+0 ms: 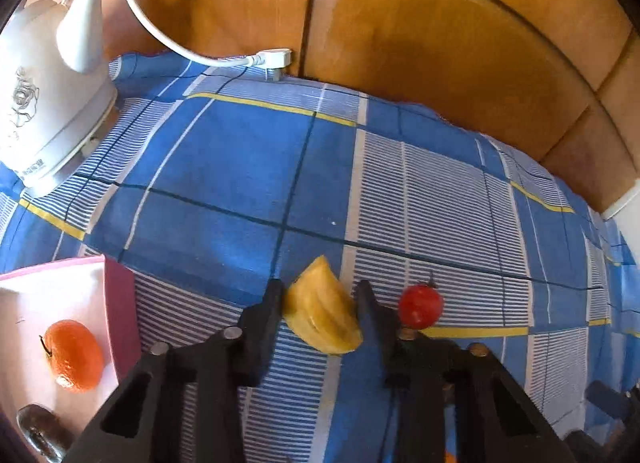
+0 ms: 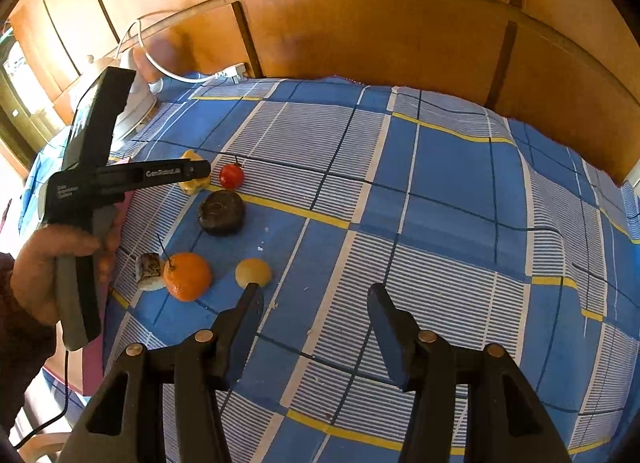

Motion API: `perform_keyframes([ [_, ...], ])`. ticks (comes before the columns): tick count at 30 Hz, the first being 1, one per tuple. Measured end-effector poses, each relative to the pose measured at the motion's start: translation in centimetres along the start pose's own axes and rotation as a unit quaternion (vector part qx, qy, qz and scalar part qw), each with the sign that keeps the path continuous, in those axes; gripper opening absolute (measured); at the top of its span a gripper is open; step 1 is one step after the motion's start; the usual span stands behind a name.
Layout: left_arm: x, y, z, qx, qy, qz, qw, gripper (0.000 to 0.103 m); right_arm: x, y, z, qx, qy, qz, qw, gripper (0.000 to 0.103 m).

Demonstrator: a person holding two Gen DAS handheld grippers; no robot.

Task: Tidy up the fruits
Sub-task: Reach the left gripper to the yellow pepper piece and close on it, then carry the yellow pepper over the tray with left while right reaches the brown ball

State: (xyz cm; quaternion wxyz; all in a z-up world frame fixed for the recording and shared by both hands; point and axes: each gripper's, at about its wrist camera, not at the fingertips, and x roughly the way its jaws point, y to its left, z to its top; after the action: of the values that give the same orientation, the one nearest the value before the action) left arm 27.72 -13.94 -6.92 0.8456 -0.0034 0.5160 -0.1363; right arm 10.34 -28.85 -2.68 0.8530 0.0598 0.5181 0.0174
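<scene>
Yellow fruit piece [image 1: 322, 317] sits pinched in the left gripper [image 1: 320, 303] at lower centre, beside a cherry tomato [image 1: 420, 306]. One orange [image 1: 73, 355] already lies in the pink tray [image 1: 118, 303], lower left. The right gripper [image 2: 316, 303] hangs open, empty; several fruits remain on the worktop [image 2: 440, 203], so most sorting seems left.

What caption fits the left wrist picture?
Left gripper closes on a yellow fruit slice beside a cherry tomato; an orange waits in the pink box.
</scene>
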Motion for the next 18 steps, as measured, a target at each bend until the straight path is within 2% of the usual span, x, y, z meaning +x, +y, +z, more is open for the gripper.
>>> perform_keyframes([
  [3,-1.1,0.1,0.0,0.001,-0.008,-0.013,0.9999,0.029,0.0,-0.3,0.1,0.004,-0.001,-0.004,1.0,0.055],
  [11,-6.2,-0.1,-1.7,0.042,-0.058,-0.03,0.997,0.028,0.4,-0.4,-0.1,0.001,0.006,-0.015,1.0,0.055],
  [18,-10.8,-0.1,-5.3,0.046,-0.079,-0.079,0.9927,0.028,0.6,-0.6,-0.1,0.001,0.008,-0.023,1.0,0.055],
])
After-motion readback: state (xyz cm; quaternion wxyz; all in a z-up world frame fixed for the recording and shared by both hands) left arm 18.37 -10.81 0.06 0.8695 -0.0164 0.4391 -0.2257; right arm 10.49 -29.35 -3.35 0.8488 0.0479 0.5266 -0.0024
